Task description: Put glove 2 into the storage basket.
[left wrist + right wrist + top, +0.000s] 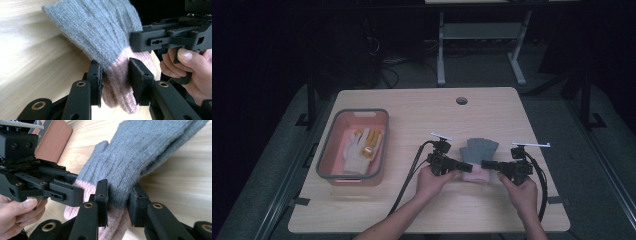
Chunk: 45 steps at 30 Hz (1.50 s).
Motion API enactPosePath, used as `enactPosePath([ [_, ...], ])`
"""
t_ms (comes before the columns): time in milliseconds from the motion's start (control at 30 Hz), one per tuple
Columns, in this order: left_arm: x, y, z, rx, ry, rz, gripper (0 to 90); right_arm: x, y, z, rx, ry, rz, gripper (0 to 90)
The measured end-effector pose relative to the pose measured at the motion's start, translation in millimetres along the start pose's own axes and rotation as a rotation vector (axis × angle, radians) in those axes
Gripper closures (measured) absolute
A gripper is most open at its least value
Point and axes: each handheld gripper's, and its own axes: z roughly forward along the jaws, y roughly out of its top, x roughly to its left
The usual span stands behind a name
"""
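On the left of the wooden desk sits a pink bin with a grey rim, holding a white glove with yellow fingers. Right of it, near the desk's front edge, the left tool and right tool face each other, each clamped on the pink cuff of a grey knitted glove from opposite sides. The gripper views add close detail: black pads pinching the wool, and glove fingers lifted off the desk.

Dim lab: bare wooden table, cabled rigs.
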Motion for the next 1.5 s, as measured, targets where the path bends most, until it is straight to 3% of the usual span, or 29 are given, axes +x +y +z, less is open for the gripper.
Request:
enactPosePath([
  [167,0.1,0.2,-14.8,-0.017,0.004,0.018,64.3,8.9,3.4,4.7,-0.007,0.022,-0.009,71.9],
  [833,3.2,3.1,-73.7,-0.097,0.026,0.017,64.4,55.9,32.7,24.7,-0.005,0.086,-0.054,72.0],
  [1500,4.4,2.0,-114.5,-0.147,0.054,0.038,64.4,88.0,49.1,40.5,0.008,0.137,-0.075,72.0],
])
